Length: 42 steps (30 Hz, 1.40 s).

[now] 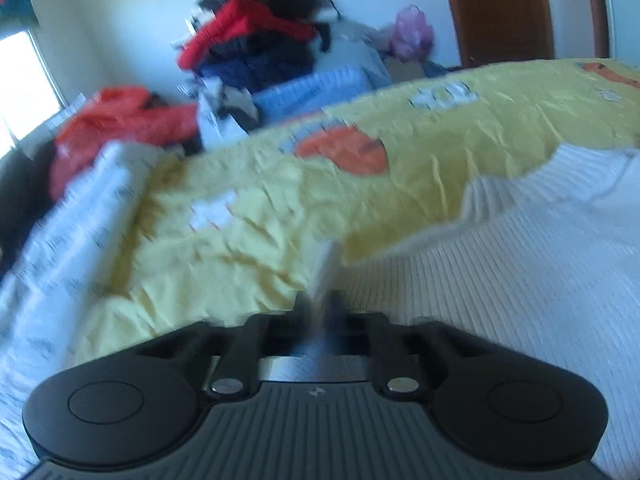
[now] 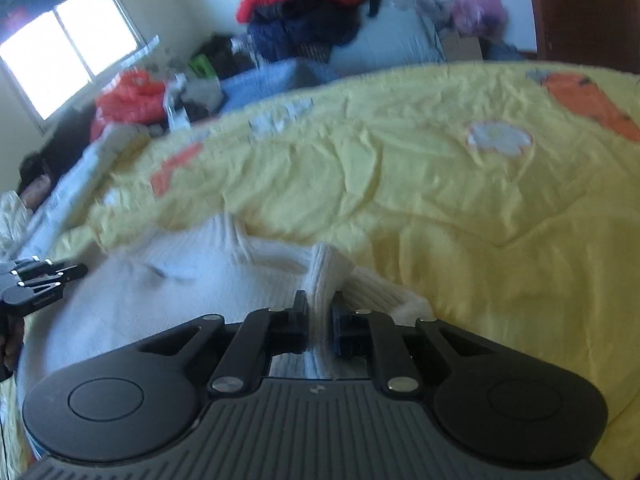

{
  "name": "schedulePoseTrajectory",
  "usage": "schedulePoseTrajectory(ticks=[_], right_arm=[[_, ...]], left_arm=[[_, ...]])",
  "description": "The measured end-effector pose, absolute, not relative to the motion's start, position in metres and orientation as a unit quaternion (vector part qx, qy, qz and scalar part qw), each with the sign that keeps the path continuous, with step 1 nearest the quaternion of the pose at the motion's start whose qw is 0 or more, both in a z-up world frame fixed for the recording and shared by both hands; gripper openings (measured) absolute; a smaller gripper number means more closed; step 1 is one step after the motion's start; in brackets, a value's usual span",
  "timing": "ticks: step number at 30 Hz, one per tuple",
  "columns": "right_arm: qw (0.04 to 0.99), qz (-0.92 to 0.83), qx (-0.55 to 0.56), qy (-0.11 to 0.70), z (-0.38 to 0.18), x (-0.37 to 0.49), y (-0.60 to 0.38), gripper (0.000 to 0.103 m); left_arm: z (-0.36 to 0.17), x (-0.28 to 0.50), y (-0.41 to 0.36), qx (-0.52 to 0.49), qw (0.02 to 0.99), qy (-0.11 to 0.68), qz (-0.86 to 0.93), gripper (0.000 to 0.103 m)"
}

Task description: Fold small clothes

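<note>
A white ribbed knit garment [image 1: 520,264] lies on the yellow bedspread [image 1: 248,216]. My left gripper [image 1: 320,304] is shut on an edge of the garment, which sticks up between its jaws; the view is blurred. In the right wrist view the garment [image 2: 192,280] spreads to the left. My right gripper [image 2: 320,308] is shut on a ribbed fold of it, which stands up between the jaws. The left gripper [image 2: 52,276] shows at the left edge of that view, at the garment's far side.
The bedspread [image 2: 460,208] has orange and white patches. A pile of red, dark and blue clothes [image 1: 260,32] stands behind the bed. Orange cloth [image 1: 120,120] and a white printed sheet [image 1: 80,216] lie left. A window [image 2: 68,56] is far left, a wooden door [image 1: 504,8] back right.
</note>
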State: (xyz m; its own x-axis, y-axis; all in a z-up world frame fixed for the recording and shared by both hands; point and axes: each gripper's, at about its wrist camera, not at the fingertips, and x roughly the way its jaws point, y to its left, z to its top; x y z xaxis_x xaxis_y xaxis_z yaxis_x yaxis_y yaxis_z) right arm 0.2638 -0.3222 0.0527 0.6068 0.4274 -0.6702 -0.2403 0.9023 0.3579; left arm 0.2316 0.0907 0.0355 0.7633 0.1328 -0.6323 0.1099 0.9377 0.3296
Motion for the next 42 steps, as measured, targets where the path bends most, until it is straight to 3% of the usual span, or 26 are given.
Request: schedulePoseTrajectory(ticks=[5,11,15,17,19,20,21,23,27,30,33,38,42], right_arm=[[0.914,0.17,0.187,0.317,0.076,0.259,-0.35,0.013],[0.907,0.117,0.159,0.372,0.029,0.276,-0.339,0.014],[0.915,0.082,0.175,0.353,0.037,0.263,-0.344,0.045],[0.932,0.068,0.155,0.319,0.055,0.242,-0.343,0.044],[0.942,0.095,0.14,0.291,0.073,0.22,-0.335,0.052],[0.942,0.118,0.137,0.282,0.079,0.207,-0.328,0.057],[0.942,0.134,0.129,0.278,0.081,0.198,-0.32,0.06],[0.94,0.157,0.095,0.289,0.077,0.189,-0.296,0.063],[0.928,0.137,0.012,0.345,0.044,0.204,-0.257,0.064],[0.935,0.126,-0.044,0.328,0.033,0.204,-0.246,0.07],[0.934,0.119,-0.016,0.337,0.032,0.213,-0.254,0.071],[0.953,0.085,0.026,0.289,0.048,0.173,-0.267,0.074],[0.952,0.13,0.147,0.235,0.075,0.075,-0.314,0.091]], left_arm=[[0.055,0.228,0.095,0.144,0.945,0.291,0.037,0.008],[0.01,0.25,0.086,0.193,0.915,0.344,0.082,0.009],[0.019,0.238,0.078,0.226,0.913,0.325,0.096,0.012],[0.033,0.22,0.075,0.222,0.922,0.302,0.101,0.013],[0.049,0.199,0.071,0.199,0.936,0.274,0.098,0.02],[0.054,0.189,0.068,0.18,0.943,0.267,0.086,0.034],[0.057,0.184,0.064,0.166,0.947,0.265,0.07,0.054],[0.054,0.182,0.052,0.154,0.948,0.273,0.046,0.075],[0.023,0.193,0.03,0.189,0.932,0.307,0.048,0.074],[0.008,0.192,0.039,0.167,0.942,0.287,0.048,0.077],[0.009,0.198,0.046,0.143,0.941,0.3,0.058,0.085],[0.026,0.16,0.049,0.137,0.949,0.273,0.083,0.083],[0.039,0.078,0.087,0.022,0.963,0.266,0.04,0.084]])
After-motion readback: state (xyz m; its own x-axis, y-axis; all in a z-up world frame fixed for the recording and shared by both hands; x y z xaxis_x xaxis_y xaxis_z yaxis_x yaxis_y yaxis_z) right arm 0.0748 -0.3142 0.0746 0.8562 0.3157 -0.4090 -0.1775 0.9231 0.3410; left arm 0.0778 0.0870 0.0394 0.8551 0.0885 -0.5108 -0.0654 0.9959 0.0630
